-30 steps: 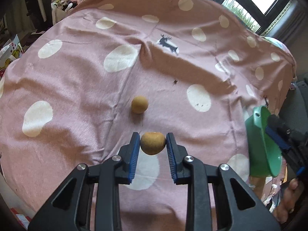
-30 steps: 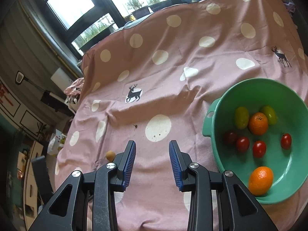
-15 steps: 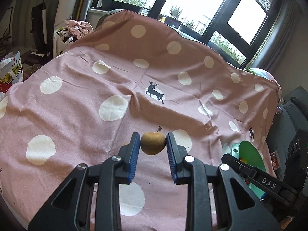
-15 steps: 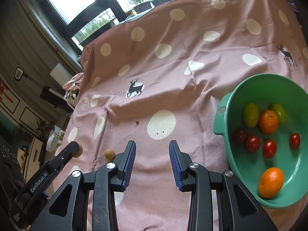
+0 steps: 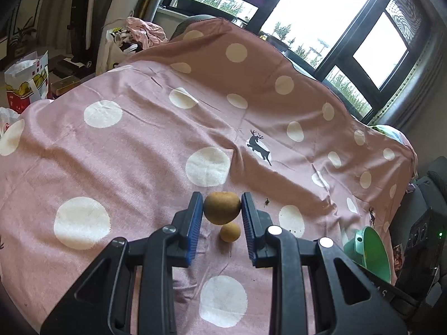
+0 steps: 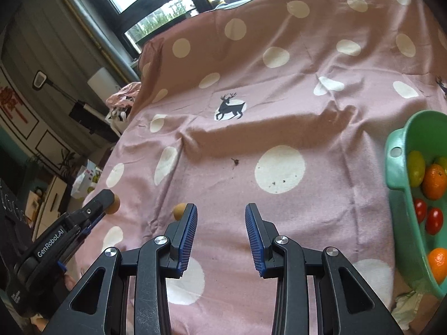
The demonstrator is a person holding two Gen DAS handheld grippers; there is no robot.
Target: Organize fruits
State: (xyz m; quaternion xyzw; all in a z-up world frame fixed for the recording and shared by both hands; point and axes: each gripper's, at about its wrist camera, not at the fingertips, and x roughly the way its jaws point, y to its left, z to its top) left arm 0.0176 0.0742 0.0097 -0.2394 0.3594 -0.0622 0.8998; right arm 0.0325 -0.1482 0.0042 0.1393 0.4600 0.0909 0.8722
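The left gripper (image 5: 222, 212) holds a brown fruit (image 5: 222, 207) between its blue pads, jaws pinching it at the tips, lifted above the pink spotted cloth (image 5: 145, 150). A smaller brown fruit (image 5: 230, 232) lies on the cloth just below it — seen between the jaws but not touched. The right gripper (image 6: 221, 223) hangs over the cloth with its jaws spread and nothing between them. The green bowl (image 6: 402, 203) sits to its right, with oranges (image 6: 434, 181) and small tomatoes (image 6: 434, 220) inside.
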